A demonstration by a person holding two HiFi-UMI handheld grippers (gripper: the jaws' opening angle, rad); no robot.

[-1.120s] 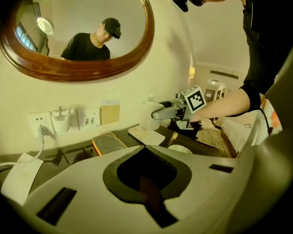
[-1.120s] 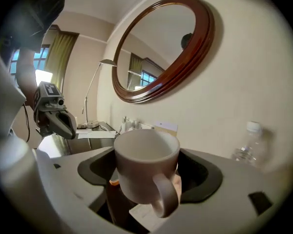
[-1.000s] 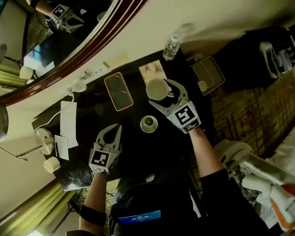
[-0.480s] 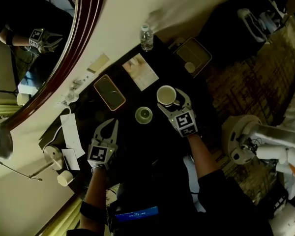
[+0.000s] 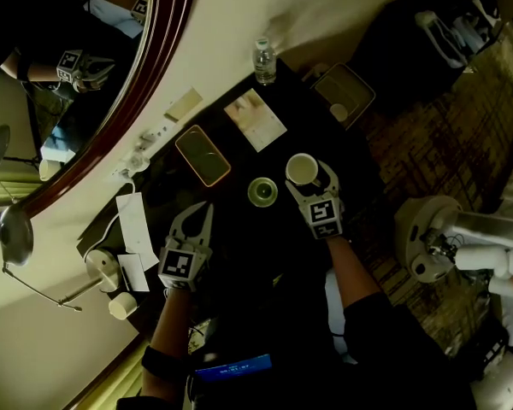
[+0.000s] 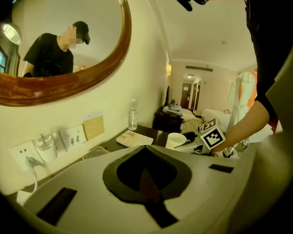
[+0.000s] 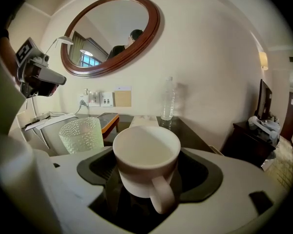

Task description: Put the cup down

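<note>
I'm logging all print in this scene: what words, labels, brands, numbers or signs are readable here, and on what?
Nothing can be read as text in any view.
Water bottle: label too small to read.
Booklet: print blurred.
Blue lit strip: characters too small.
Wall card: nothing legible.
Square markers: black-and-white patterns, no letters.

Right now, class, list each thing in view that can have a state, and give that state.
white cup: upright, empty, gripped
right gripper: jaws closed on the cup
left gripper: jaws shut, nothing between them
green glass: upright on the table
water bottle: upright on the table
</note>
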